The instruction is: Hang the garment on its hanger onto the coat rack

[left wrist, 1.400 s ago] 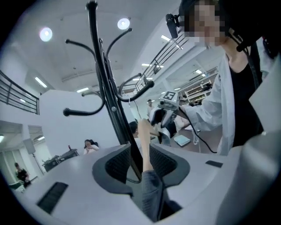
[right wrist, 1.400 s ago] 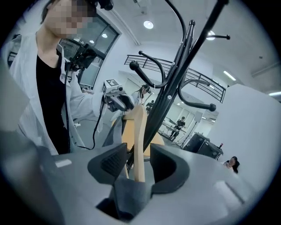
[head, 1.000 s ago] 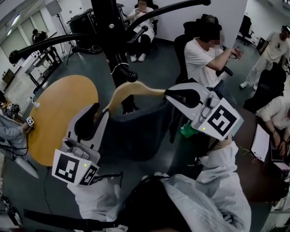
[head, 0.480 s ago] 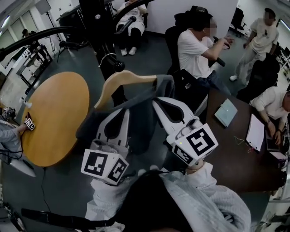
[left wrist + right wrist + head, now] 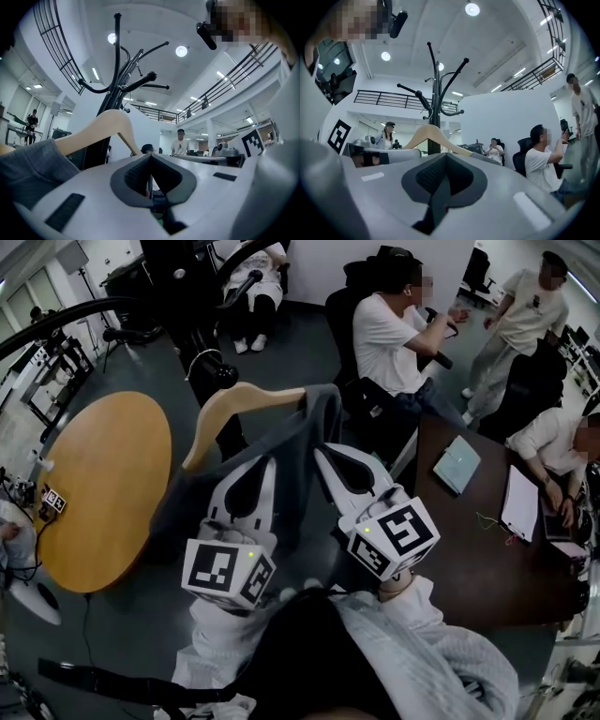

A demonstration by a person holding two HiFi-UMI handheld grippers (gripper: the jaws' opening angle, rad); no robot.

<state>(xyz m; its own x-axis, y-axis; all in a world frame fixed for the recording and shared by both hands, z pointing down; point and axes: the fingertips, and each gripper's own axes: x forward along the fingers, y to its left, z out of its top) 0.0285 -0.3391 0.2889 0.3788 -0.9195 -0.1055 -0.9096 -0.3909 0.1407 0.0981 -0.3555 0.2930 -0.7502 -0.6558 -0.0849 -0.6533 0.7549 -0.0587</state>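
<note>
**Garment on hanger at coat rack, grippers closed and empty**

Open office with a grey floor [image 5: 141,615]. Black coat rack [image 5: 183,296] stands at the far side. Round wooden table [image 5: 94,484] is left of the rack, dark desk [image 5: 469,559] to its right, and seated people behind it. Grey garment [image 5: 281,456] covers one side of the wooden hanger [image 5: 234,401], which is hooked on a rack arm. Left gripper [image 5: 262,465] and right gripper [image 5: 326,451] sit just below, jaws together, holding nothing.

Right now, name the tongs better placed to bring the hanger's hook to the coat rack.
Left, probably. The left tongs sit near the hanger, by its hook and the coat rack; the right tongs lie farther off, beside the garment.
</note>
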